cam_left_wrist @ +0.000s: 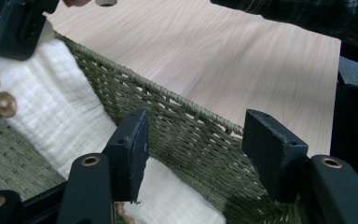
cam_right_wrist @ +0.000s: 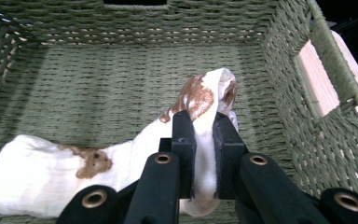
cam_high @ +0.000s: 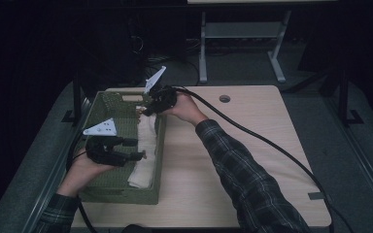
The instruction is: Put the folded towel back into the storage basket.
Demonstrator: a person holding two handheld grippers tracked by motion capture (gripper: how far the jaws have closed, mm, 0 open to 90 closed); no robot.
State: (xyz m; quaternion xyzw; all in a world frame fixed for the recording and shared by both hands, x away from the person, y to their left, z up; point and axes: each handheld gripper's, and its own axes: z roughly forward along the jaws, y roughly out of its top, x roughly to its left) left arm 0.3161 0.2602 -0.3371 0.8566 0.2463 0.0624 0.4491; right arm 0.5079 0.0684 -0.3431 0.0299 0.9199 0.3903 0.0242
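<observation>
in the green basket (cam_right_wrist: 121, 70) | right gripper (cam_right_wrist: 204, 135) clamps white cloth (cam_right_wrist: 37, 172) | left gripper (cam_left_wrist: 193, 154) wide, holding nothing | no writing legible

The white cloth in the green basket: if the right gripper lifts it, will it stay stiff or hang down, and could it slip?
The white cloth will probably hang limp: it already drapes and folds from the right gripper. It looks thin, so likely light. Slipping seems unlikely, since the jaws pinch a fold, though trailing fabric may drag on the woven green basket.

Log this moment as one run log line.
right tool: shut on white cloth | left tool: open, over cloth's near end | cloth: inside green woven basket | basket: on wooden table
</observation>
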